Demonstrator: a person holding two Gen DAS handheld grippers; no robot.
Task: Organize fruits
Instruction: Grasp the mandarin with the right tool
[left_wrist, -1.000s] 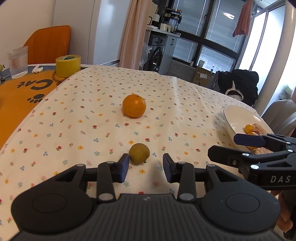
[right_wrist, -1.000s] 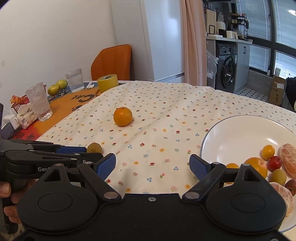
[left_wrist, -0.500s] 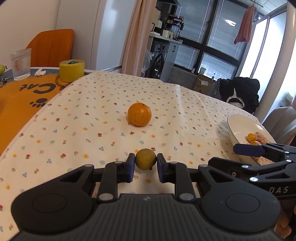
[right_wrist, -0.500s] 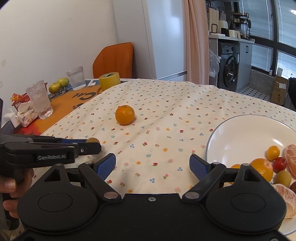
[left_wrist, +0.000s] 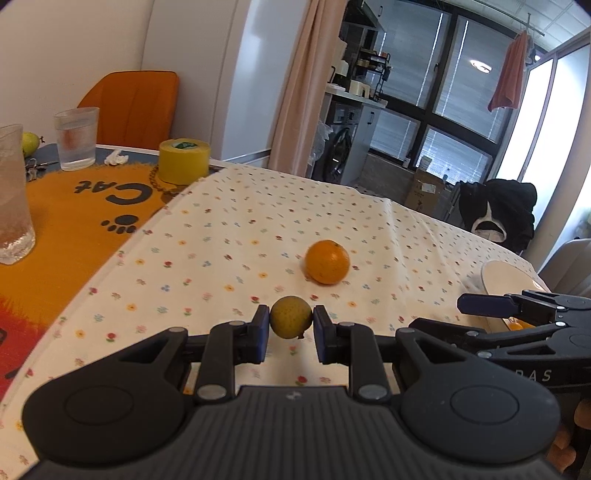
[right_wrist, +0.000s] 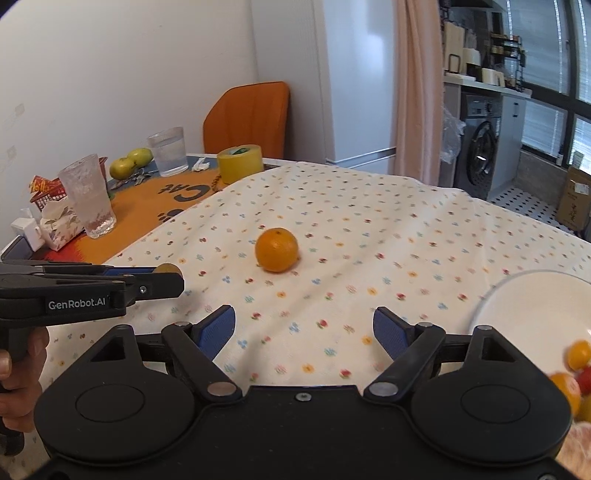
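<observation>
Left gripper (left_wrist: 291, 325) "GenRobot.AI" pinching small yellow-green fruit (left_wrist: 290, 321); right gripper (right_wrist: 304, 332) fingers spread

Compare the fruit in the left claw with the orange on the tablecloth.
The small fruit is dull yellow-green; the orange is bright orange. The small fruit is plainly smaller than the orange. The small fruit sits clamped between the pads of the left claw; the orange rests free on the tablecloth, farther from the camera, touched by nothing. Both are round, whole and unpeeled.
</observation>
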